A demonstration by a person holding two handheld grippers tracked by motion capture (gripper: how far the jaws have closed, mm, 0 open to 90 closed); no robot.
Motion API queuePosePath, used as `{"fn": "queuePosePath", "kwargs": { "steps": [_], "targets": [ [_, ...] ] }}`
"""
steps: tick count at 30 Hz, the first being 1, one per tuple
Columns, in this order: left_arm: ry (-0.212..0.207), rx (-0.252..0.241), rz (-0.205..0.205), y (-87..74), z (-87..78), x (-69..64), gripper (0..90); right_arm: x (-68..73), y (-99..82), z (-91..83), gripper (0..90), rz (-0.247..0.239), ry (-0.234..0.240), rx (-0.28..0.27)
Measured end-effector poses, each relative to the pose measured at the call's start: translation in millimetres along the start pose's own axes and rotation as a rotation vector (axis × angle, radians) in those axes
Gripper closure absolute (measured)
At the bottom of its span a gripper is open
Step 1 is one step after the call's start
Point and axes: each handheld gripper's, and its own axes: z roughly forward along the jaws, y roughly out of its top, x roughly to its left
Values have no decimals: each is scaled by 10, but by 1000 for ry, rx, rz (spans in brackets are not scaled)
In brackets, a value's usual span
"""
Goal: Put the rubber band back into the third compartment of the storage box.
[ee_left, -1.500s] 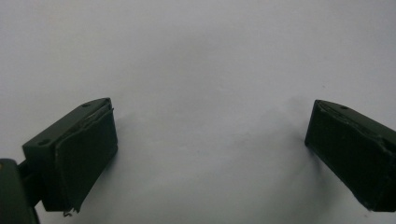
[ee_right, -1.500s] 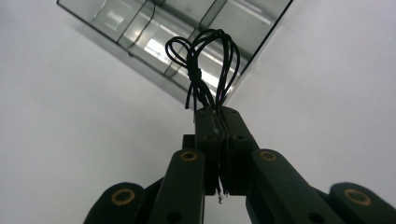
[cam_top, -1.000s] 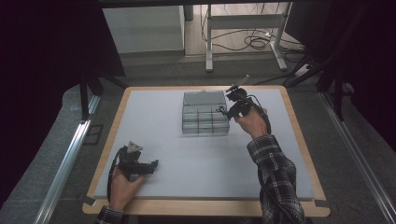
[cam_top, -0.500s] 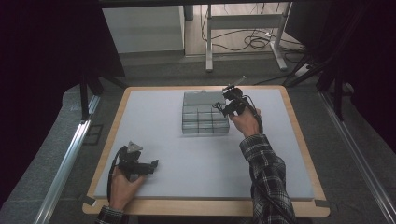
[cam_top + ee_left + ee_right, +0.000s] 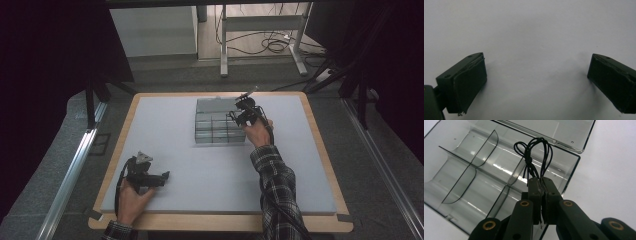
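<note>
A clear plastic compartment box (image 5: 220, 125) with its lid open stands at the middle back of the grey mat. My right gripper (image 5: 239, 116) hovers over the box's right side, shut on a small bundle of thin black looped cords (image 5: 534, 157). In the right gripper view the cords hang above the box's (image 5: 474, 177) right-hand compartments, with the open lid (image 5: 554, 132) beyond. My left gripper (image 5: 162, 177) rests on the mat at the front left; its jaws stand wide apart over bare mat in the left gripper view (image 5: 536, 80).
The grey mat (image 5: 165, 130) lies on a wooden-edged table (image 5: 320, 150). Metal rails run along both sides of the table. Table legs and cables lie on the floor beyond the far edge.
My right gripper has moved left and down with the black cords, from beside the box's right rear corner to over its right compartments. The left gripper has stayed put.
</note>
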Motion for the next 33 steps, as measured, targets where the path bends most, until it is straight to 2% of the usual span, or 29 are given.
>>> {"fn": "queuePosePath", "kwargs": {
  "steps": [11, 13, 17, 21, 25, 33],
  "targets": [
    [0, 3, 3, 0, -2, 2, 20, -6, -16, 158, 844, -20, -37, 7],
    [0, 0, 0, 0, 0, 0, 20, -4, -18, 172, 811, -25, -28, 7],
    [0, -1, -1, 0, 1, -1, 20, 32, 17, 139, 742, -51, -48, -5],
    [1, 8, 9, 1, -6, 6, 20, 26, 43, 85, 737, -46, -45, -22],
    [1, -1, 0, 0, 0, 0, 20, 24, 35, 93, 738, -42, -33, -20],
    [1, 8, 10, 1, -5, 5, 20, 70, -8, 49, 728, -54, -9, -33]
  ]
}}
